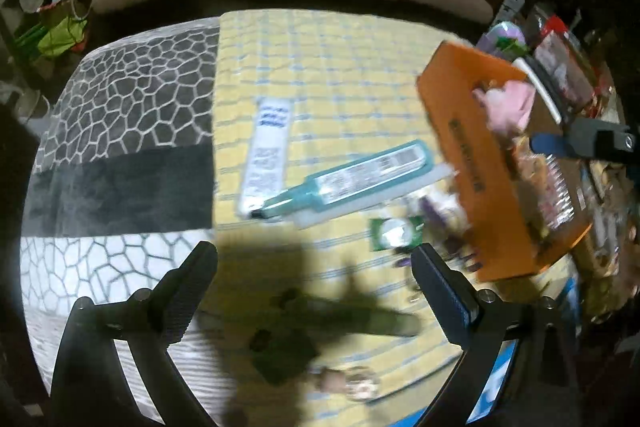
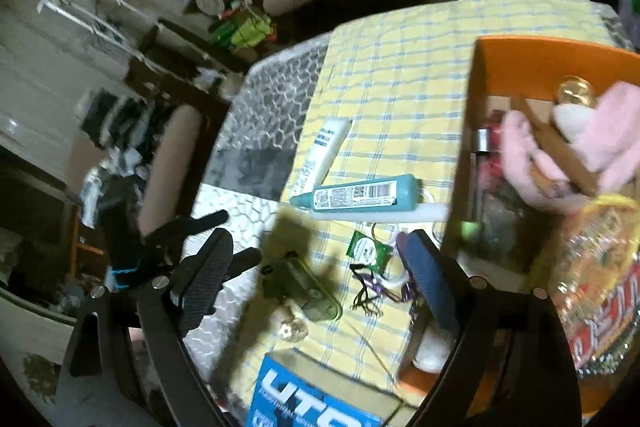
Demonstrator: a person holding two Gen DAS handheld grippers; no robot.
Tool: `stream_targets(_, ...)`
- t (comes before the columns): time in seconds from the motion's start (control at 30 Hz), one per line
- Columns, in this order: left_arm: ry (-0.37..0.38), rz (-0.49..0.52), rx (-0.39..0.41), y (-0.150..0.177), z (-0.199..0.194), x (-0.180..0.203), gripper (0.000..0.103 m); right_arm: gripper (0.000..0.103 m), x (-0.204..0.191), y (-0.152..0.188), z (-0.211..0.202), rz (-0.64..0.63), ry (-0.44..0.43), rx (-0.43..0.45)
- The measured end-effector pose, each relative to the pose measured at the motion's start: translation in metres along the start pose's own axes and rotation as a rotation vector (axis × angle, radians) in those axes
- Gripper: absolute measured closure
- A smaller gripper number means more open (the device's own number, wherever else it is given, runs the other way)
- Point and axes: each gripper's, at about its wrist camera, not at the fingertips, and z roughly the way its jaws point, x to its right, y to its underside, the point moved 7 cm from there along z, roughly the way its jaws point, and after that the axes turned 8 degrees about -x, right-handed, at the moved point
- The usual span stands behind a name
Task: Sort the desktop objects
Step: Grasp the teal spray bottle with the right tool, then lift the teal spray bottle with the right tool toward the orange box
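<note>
1. Both grippers, left gripper (image 1: 314, 261) and right gripper (image 2: 320, 253), gape wide with nothing between their fingers.
2. On the yellow checked cloth (image 1: 340, 67), a teal tube (image 1: 352, 177) lies touching a white tube (image 1: 266, 157).
3. Right of them stands an orange box (image 1: 472, 163) holding a pink plush (image 2: 612, 131).

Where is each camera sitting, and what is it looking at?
Left wrist view: sits on the left gripper, looking down past its open fingers at the yellow checked cloth; the right gripper's tip pokes in beside the orange box.
Right wrist view: sits on the right gripper, looking down at the same cloth, with the left gripper at its left.
Both show the teal tube, the white tube and the orange box.
</note>
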Motion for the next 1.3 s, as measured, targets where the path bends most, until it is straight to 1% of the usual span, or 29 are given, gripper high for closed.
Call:
stream_targets(0.03,-0.006,0.003,-0.006,0.002,0.005,-0.006,0.004,0.015,-0.002,-0.002,0.007,-0.018,0.023,-0.009)
stream_targets(0.1,0.006,-0.012,-0.014,0.007,0.012,-0.021,0.004,0.015,-0.009,-0.009,0.026,-0.094,0.13,-0.036)
stream_targets(0.17,0.069,-0.035,-0.006,0.012,0.016,-0.034,0.004,0.015,-0.015,-0.016,0.047,-0.186,0.234,-0.068)
stream_targets(0.27,0.116,-0.029,-0.004,0.016,0.021,-0.039,0.004,0.015,-0.023,-0.027,0.081,-0.306,0.345,-0.14)
stream_targets(0.3,0.143,-0.03,-0.004,0.017,0.023,-0.04,0.004,0.015,-0.025,-0.029,0.091,-0.332,0.365,-0.164)
stream_targets(0.37,0.229,-0.055,-0.006,0.016,0.027,-0.041,0.004,0.016,-0.022,-0.031,0.112,-0.38,0.405,-0.221)
stream_targets(0.43,0.322,-0.099,0.004,0.011,0.029,-0.044,0.004,0.016,-0.017,-0.034,0.124,-0.41,0.421,-0.263)
stream_targets(0.53,0.382,-0.148,0.01,0.006,0.032,-0.05,0.004,0.016,-0.011,-0.035,0.133,-0.478,0.433,-0.323)
stream_targets(0.63,0.394,-0.173,0.008,0.006,0.037,-0.056,0.004,0.016,-0.011,-0.032,0.145,-0.558,0.446,-0.389)
stream_targets(0.7,0.41,-0.185,0.009,0.008,0.039,-0.058,0.004,0.016,-0.012,-0.029,0.154,-0.609,0.475,-0.415)
stream_targets(0.8,0.43,-0.197,0.011,0.012,0.041,-0.062,0.004,0.016,-0.008,-0.02,0.174,-0.67,0.538,-0.48)
stream_targets(0.83,0.434,-0.203,0.012,0.012,0.042,-0.063,0.004,0.019,-0.007,-0.015,0.18,-0.699,0.568,-0.496)
stream_targets(0.87,0.436,-0.21,0.012,0.013,0.043,-0.063,0.004,0.027,-0.007,-0.014,0.181,-0.719,0.589,-0.489)
stream_targets(0.9,0.438,-0.217,0.012,0.013,0.044,-0.064,0.004,0.045,-0.008,-0.014,0.18,-0.722,0.58,-0.482)
stream_targets(0.93,0.447,-0.224,0.012,0.013,0.044,-0.064,0.004,0.047,-0.009,-0.015,0.176,-0.681,0.523,-0.476)
stream_targets(0.97,0.458,-0.227,0.012,0.012,0.044,-0.063,0.004,0.055,-0.009,-0.017,0.171,-0.654,0.495,-0.465)
stream_targets(1.0,0.468,-0.227,0.014,0.011,0.044,-0.061,0.004,0.061,-0.008,-0.019,0.165,-0.627,0.472,-0.449)
stream_targets(1.03,0.475,-0.225,0.017,0.011,0.043,-0.059,0.004,0.062,-0.006,-0.022,0.157,-0.595,0.443,-0.43)
stream_targets(1.07,0.486,-0.221,0.021,0.009,0.042,-0.056,0.004,0.064,-0.003,-0.025,0.147,-0.544,0.395,-0.402)
stream_targets(1.1,0.499,-0.215,0.025,0.008,0.041,-0.052,0.004,0.064,-0.002,-0.028,0.138,-0.498,0.337,-0.381)
stream_targets(1.13,0.515,-0.211,0.031,0.006,0.04,-0.048,0.004,0.064,-0.001,-0.03,0.126,-0.447,0.26,-0.351)
stream_targets(1.17,0.532,-0.211,0.039,0.002,0.038,-0.043,0.004,0.065,-0.002,-0.033,0.112,-0.409,0.189,-0.308)
stream_targets(1.23,0.565,-0.221,0.056,-0.005,0.036,-0.037,0.004,0.066,-0.002,-0.036,0.09,-0.351,0.076,-0.25)
stream_targets(1.27,0.597,-0.23,0.072,-0.01,0.032,-0.033,0.004,0.066,-0.001,-0.038,0.078,-0.33,0.029,-0.212)
stream_targets(1.3,0.612,-0.237,0.082,-0.014,0.03,-0.031,0.004,0.067,-0.002,-0.038,0.068,-0.313,-0.009,-0.186)
